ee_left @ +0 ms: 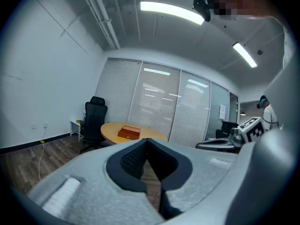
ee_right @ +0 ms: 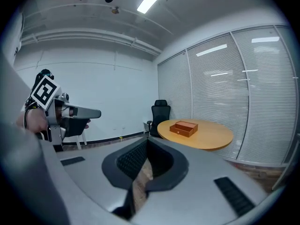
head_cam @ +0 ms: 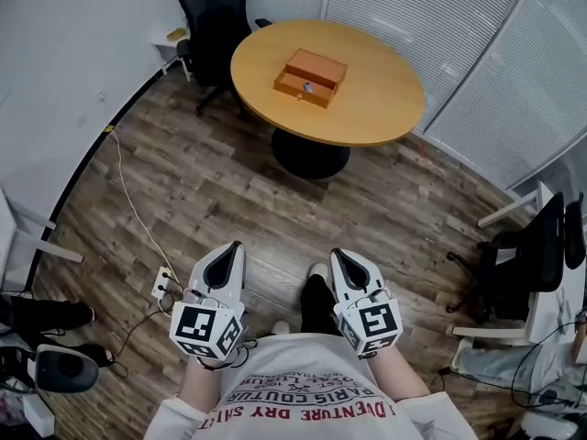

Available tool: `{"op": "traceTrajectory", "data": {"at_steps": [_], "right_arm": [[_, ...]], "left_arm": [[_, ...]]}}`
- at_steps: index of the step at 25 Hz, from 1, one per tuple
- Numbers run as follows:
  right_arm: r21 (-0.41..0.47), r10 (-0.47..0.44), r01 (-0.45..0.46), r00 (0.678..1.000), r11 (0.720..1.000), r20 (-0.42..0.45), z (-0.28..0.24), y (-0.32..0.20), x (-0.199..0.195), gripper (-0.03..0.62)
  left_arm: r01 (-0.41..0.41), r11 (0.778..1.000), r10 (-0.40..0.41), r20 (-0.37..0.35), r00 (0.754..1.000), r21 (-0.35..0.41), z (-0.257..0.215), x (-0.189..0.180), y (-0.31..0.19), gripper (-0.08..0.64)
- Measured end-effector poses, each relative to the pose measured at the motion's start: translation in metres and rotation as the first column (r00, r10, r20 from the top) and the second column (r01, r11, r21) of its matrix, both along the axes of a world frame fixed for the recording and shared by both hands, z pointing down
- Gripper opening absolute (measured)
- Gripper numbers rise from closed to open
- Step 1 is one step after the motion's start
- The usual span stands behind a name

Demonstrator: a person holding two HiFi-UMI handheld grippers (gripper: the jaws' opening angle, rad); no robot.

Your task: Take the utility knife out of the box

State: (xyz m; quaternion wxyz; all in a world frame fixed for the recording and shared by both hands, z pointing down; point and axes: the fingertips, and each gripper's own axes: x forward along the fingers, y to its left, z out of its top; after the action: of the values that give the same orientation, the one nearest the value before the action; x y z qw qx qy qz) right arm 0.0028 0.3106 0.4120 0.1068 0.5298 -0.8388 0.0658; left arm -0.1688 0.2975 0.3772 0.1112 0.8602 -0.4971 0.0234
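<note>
Left gripper [head_cam: 235, 247], right gripper [head_cam: 337, 254]: fingers pressed together, empty, since box [head_cam: 310, 78] on counter [head_cam: 376, 113] stands well apart

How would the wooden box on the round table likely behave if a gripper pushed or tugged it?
The wooden box looks rigid, low and wide, so it probably would not tip. It sits loose on the smooth round table, so a pull at its front may drag the whole box unless the other gripper steadies it. It looks small beside the tabletop, so it is likely light.
</note>
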Motion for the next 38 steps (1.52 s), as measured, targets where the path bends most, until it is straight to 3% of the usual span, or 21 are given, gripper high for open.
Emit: {"op": "traceTrajectory", "data": {"at_steps": [9, 15, 19, 24, 29, 32, 38], "right_arm": [[0.004, -0.063, 0.063, 0.998, 0.998, 0.01, 0.002, -0.132, 0.021, 0.006], [0.028, -0.064, 0.064, 0.998, 0.998, 0.009, -0.014, -0.226, 0.06, 0.006], [0.062, -0.059, 0.061, 0.998, 0.996, -0.038, -0.022, -0.283, 0.09, 0.006], [0.049, -0.038, 0.038, 0.999, 0.998, -0.006, -0.021, -0.335, 0.119, 0.006], [0.01, -0.035, 0.035, 0.999, 0.999, 0.017, -0.009, -0.38, 0.125, 0.006], [-0.007, -0.013, 0.013, 1.0, 1.0, 0.011, -0.003, -0.409, 0.125, 0.006], [0.001, 0.068, -0.068, 0.998, 0.998, -0.013, 0.005, -0.477, 0.111, 0.006]], "left_arm": [[0.082, 0.996, -0.082, 0.017, 0.996, -0.018, 0.005, 0.015, -0.112, -0.006], [0.101, 0.995, -0.101, 0.029, 0.994, -0.002, -0.01, 0.044, -0.204, -0.006], [0.064, 0.997, -0.066, 0.063, 0.996, 0.041, -0.02, 0.08, -0.26, -0.006], [0.032, 0.999, -0.035, 0.065, 0.997, 0.038, -0.02, 0.112, -0.313, -0.006], [0.026, 0.999, -0.03, 0.126, 0.992, 0.03, -0.011, 0.113, -0.355, -0.006], [-0.044, 0.998, 0.035, 0.189, 0.981, 0.042, -0.006, 0.12, -0.384, -0.006], [-0.138, 0.99, 0.131, 0.162, 0.978, 0.036, 0.001, 0.115, -0.475, -0.006]]}}
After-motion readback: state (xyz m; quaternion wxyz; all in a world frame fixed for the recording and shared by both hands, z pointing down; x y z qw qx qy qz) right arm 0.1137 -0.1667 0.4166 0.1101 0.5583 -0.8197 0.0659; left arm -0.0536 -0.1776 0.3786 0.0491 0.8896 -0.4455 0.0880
